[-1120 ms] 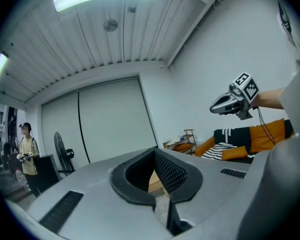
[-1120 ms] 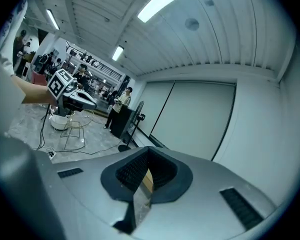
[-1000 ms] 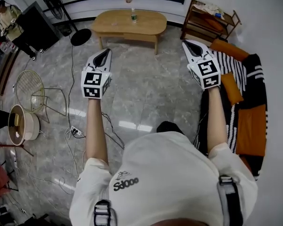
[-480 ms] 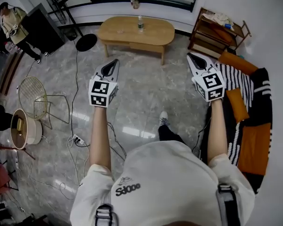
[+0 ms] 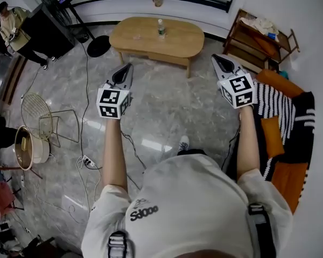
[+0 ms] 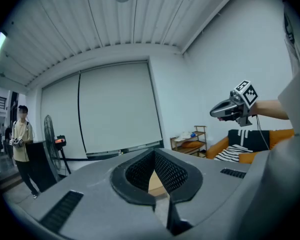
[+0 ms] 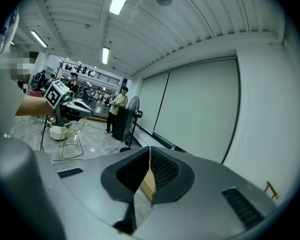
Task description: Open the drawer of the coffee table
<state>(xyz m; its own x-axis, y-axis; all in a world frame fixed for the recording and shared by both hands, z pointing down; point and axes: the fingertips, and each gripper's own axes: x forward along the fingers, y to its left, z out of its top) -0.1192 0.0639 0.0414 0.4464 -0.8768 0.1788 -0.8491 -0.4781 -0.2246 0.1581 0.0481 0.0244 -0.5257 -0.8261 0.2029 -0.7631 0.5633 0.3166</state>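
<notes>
The oval wooden coffee table stands ahead by the far wall, with a small bottle on top. Its front apron faces me; I cannot make out the drawer there. My left gripper and right gripper are held out over the marble floor, both short of the table, shut and holding nothing. In the left gripper view the left gripper shows closed jaws with a sliver of the table behind them. The right gripper looks the same in its own view.
A wooden shelf and an orange sofa with a striped blanket stand at the right. At the left are a fan on a round black base, a wire chair, a round tub, floor cables and a person.
Both grippers have moved forward toward the coffee table as the person walks, and the table now looks nearer. The jaws stayed shut.
</notes>
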